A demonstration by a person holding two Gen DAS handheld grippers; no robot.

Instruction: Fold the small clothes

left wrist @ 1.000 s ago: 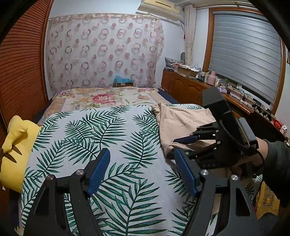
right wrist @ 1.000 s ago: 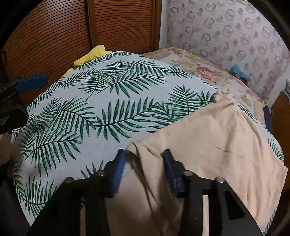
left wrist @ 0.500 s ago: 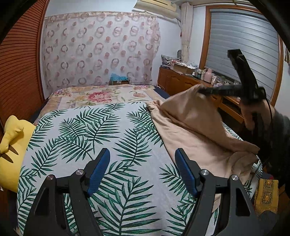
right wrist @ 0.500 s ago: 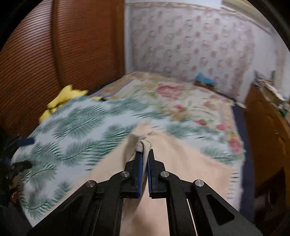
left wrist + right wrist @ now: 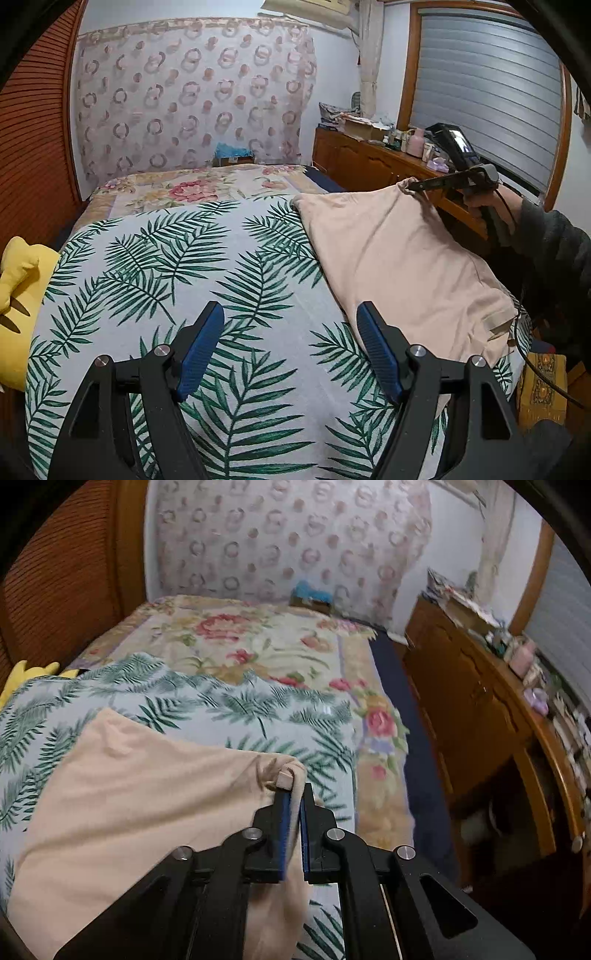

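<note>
here the peach garment (image 5: 402,258) lies on the right side of the bed (image 5: 166,258), one corner raised by the right gripper (image 5: 294,801), clamped on its hem, probably to spread it flat; the left gripper (image 5: 291,347) hovers empty, jaws apart, over the leaf-print cover.

A palm-leaf bedspread (image 5: 184,280) is spread across the frame's middle, a floral quilt (image 5: 192,184) behind it. A yellow cushion (image 5: 18,295) is seen at left, a wooden sideboard (image 5: 369,158) at right.
</note>
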